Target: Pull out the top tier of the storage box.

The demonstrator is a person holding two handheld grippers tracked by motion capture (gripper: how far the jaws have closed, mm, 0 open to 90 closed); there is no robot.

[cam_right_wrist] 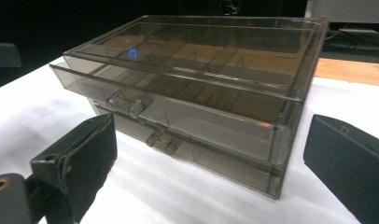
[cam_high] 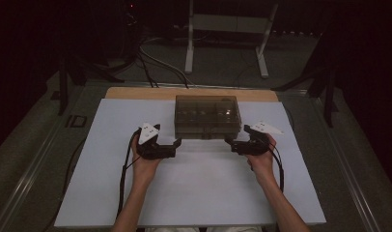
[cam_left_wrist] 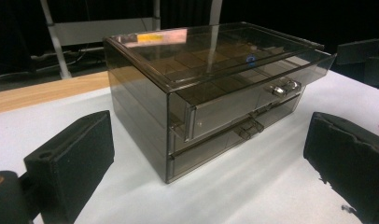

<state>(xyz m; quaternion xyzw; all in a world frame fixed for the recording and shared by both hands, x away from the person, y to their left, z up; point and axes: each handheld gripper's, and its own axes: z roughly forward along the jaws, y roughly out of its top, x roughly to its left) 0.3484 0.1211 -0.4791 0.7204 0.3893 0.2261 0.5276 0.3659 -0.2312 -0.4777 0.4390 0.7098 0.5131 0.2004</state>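
Smoky drawer box sits between and just ahead of both grippers, its top drawer pulled slightly out; contents hard to make out through the tinted plastic. Left gripper and right gripper both gape wide, empty, flanking the box's front corners. White tabletop, room beyond dark.

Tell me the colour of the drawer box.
Smoky see-through grey-brown drawer box, best in the left gripper view.
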